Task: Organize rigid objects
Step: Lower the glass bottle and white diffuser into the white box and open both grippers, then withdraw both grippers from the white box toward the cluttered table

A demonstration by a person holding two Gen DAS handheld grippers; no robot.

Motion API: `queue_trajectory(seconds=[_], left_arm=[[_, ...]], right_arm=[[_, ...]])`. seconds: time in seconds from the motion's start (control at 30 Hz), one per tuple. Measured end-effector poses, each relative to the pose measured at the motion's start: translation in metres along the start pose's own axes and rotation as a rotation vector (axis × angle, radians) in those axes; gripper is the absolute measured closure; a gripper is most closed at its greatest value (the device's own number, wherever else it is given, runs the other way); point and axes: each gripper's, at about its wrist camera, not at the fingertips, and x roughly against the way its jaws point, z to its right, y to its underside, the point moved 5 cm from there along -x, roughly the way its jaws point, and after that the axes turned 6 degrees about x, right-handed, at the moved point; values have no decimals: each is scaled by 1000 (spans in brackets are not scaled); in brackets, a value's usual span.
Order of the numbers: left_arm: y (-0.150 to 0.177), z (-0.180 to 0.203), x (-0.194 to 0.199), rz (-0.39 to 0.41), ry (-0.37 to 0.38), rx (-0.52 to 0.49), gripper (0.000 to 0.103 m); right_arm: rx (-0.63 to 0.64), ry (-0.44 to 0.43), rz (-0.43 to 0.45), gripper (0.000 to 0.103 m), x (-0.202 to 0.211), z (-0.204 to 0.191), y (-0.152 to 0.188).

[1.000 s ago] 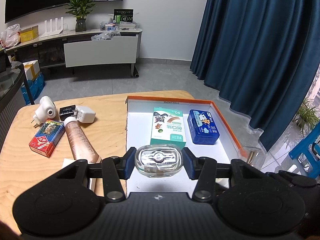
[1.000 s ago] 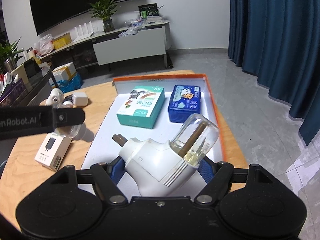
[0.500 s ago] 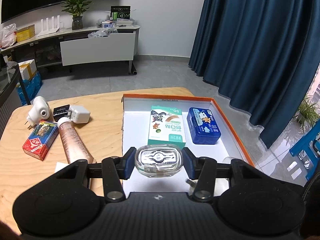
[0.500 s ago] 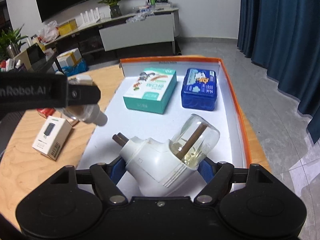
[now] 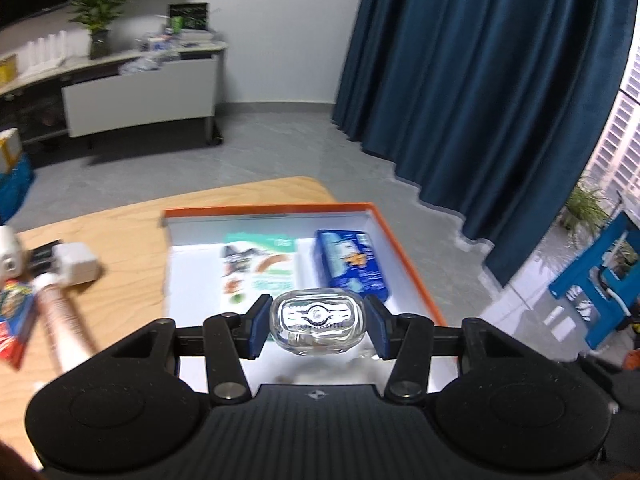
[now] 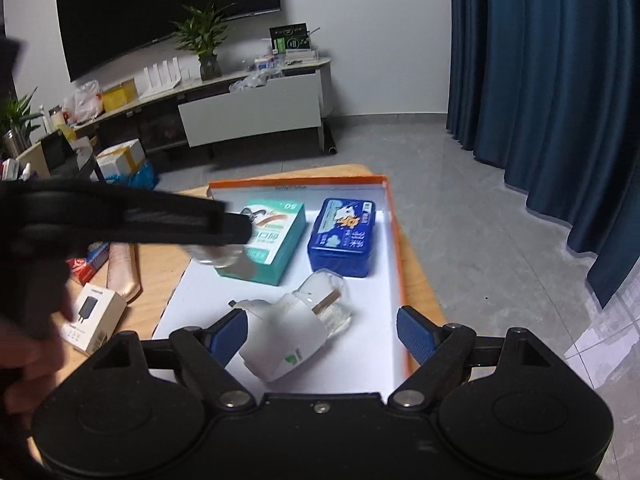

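The left tool (image 5: 318, 326) is clamped on a small clear glass bottle (image 5: 318, 322), pads on its two narrow ends, and carries it above the near part of the orange-rimmed tray (image 6: 394, 240), presumably to set it down with the rest. The right tool (image 6: 322, 332) is opening, its blue pads clear of the white plug-in vaporizer (image 6: 292, 332), which lies on its side on the tray floor, just released by the look of it. Behind it sit a teal box (image 6: 272, 240) and a blue tin (image 6: 342, 236), side by side. The free spot for the bottle seems to be left of the vaporizer; the right tool crowds that corner. Out on the wooden surface (image 5: 128, 256) wait a tube (image 5: 64, 316), a white charger (image 5: 76, 262), a red pack (image 5: 12, 320) and a white carton (image 6: 92, 316).
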Motion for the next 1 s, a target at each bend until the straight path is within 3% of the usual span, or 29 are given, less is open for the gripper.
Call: queue_trajectory(seconds=[0.13, 0.33, 0.57, 1.0], left_arm=[[-2, 6, -11, -29, 25, -10, 45], [-10, -8, 17, 21, 2, 37, 29], [-4, -52, 68, 77, -135, 78, 20], [30, -157, 143, 92, -381, 244, 18]], right_arm=[[-1, 1, 1, 7, 2, 5, 0], [3, -8, 27, 7, 9, -2, -5], [68, -69, 47, 7, 15, -38, -14], [161, -181, 40, 7, 11, -114, -19]])
